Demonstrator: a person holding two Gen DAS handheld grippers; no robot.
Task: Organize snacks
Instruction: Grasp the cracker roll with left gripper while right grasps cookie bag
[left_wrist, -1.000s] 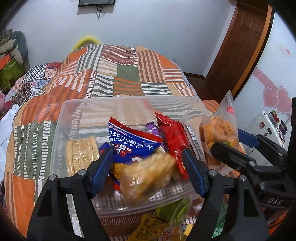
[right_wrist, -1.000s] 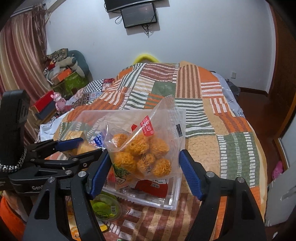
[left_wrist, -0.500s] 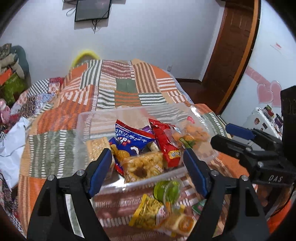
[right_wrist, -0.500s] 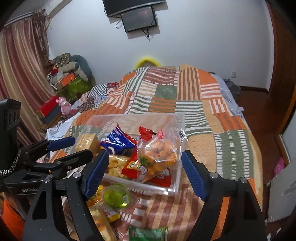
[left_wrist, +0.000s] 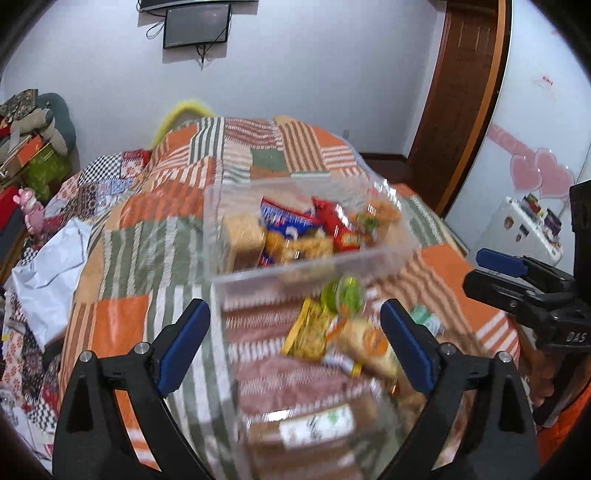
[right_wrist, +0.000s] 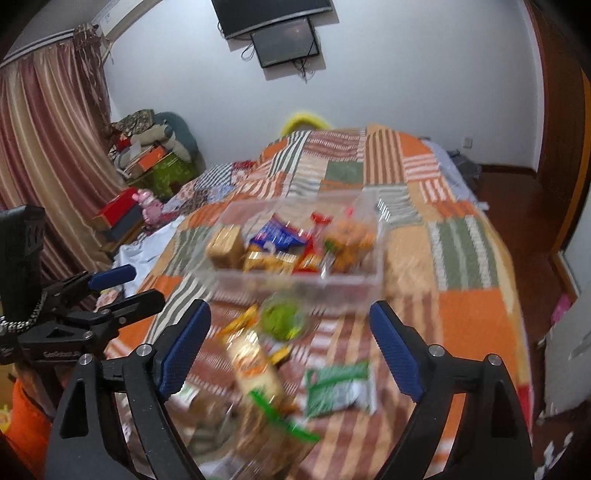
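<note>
A clear plastic bin (left_wrist: 314, 267) (right_wrist: 295, 282) sits on the patchwork bedspread. It holds a cracker pack (left_wrist: 243, 236), a blue bag (right_wrist: 277, 232), a red bag (left_wrist: 336, 225) and a clear bag of orange balls (right_wrist: 347, 236). Loose snacks lie nearer to me: a green jelly cup (left_wrist: 345, 295) (right_wrist: 284, 317), a yellow packet (left_wrist: 310, 332), a tan packet (right_wrist: 255, 365) and a green packet (right_wrist: 340, 384). My left gripper (left_wrist: 295, 325) (right_wrist: 140, 286) hangs above these, jaws opening, nothing between them. My right gripper (right_wrist: 290, 328) (left_wrist: 474, 269) is beside it, jaws also opening and empty.
The bedspread (right_wrist: 472, 314) runs far back to a white wall. White cloth (left_wrist: 51, 266) lies at the bed's left edge, with boxes and soft toys (right_wrist: 151, 162) beyond. A wooden door (left_wrist: 461, 103) and a small white fridge (left_wrist: 532, 225) stand on the right.
Both grippers have let go of their snack bags, which now lie in the bin, and have pulled back and up. The jaws stand wider, and loose snacks near me have come into view.
</note>
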